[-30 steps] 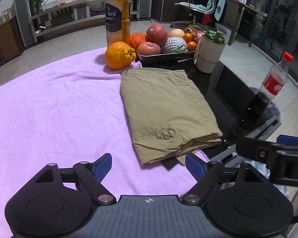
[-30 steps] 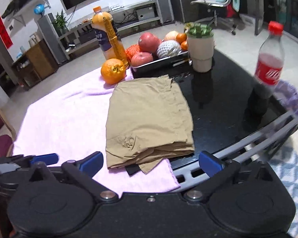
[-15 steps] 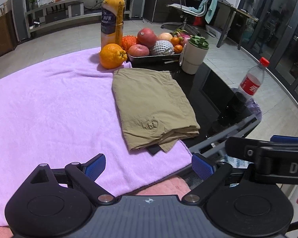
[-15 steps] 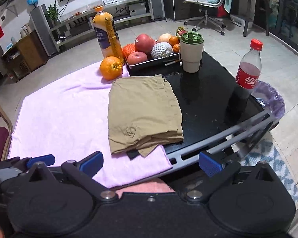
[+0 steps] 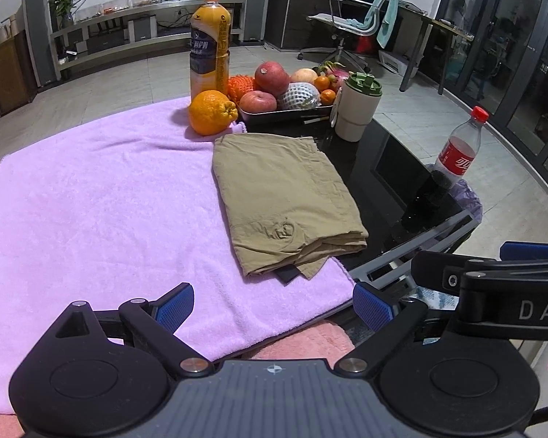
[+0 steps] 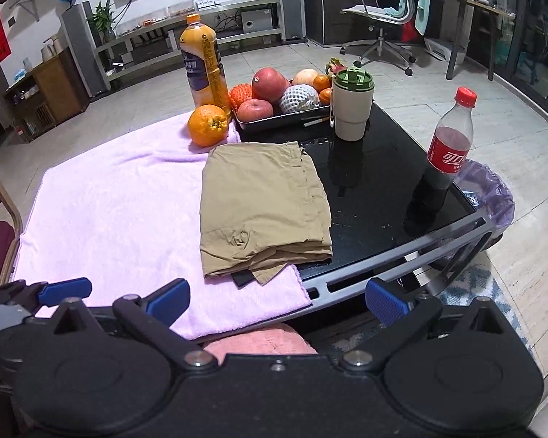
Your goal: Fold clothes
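A khaki garment (image 5: 285, 197) lies folded into a rectangle, half on the pink towel (image 5: 91, 197) and half on the black glass table (image 5: 387, 168); it also shows in the right wrist view (image 6: 263, 204). My left gripper (image 5: 272, 306) is open and empty, held back off the table's near edge. My right gripper (image 6: 277, 301) is open and empty, also back from the near edge. Part of the right gripper (image 5: 493, 284) shows at the right of the left wrist view.
At the back stand a juice bottle (image 5: 210, 43), a large orange (image 5: 212, 111), a tray of fruit (image 5: 288, 113) and a lidded cup (image 5: 356, 111). A cola bottle (image 5: 456, 153) stands at the right edge. A lined bin (image 6: 489, 189) sits beyond it.
Both grippers have pulled back and up from the folded garment, past the table's near edge. The garment has not moved. Both stay open.
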### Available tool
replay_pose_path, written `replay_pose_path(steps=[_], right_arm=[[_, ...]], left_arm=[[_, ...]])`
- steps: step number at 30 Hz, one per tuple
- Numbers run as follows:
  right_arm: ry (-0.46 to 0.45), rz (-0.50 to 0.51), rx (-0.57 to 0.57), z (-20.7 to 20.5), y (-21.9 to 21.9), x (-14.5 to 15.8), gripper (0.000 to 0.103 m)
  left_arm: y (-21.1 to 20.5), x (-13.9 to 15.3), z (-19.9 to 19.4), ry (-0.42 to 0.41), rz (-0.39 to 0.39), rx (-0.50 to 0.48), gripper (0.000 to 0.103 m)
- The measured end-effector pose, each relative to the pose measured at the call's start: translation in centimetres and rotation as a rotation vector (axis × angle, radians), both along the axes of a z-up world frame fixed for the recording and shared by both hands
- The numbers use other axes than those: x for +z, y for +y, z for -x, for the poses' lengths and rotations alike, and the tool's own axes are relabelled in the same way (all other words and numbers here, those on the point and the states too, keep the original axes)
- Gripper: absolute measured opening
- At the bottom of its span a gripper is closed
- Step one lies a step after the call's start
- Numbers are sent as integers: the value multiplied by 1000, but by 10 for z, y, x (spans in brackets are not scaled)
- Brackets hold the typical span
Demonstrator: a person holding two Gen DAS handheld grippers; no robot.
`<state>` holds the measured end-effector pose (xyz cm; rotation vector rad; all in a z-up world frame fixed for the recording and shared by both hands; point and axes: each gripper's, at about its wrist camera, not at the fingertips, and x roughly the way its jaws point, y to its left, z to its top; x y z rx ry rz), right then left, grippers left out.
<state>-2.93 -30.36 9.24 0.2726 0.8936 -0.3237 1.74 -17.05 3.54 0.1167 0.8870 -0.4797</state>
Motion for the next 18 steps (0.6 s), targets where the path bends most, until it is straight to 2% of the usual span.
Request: replay_pose_path(steps=[12, 18], right_arm=[[3, -23, -1, -4, -5, -9, 103], [-6, -24, 4, -4, -6, -11, 103]], left_arm=[[-4, -7, -5, 12, -21, 11, 97], [-6, -10, -5, -12, -17, 12, 99]])
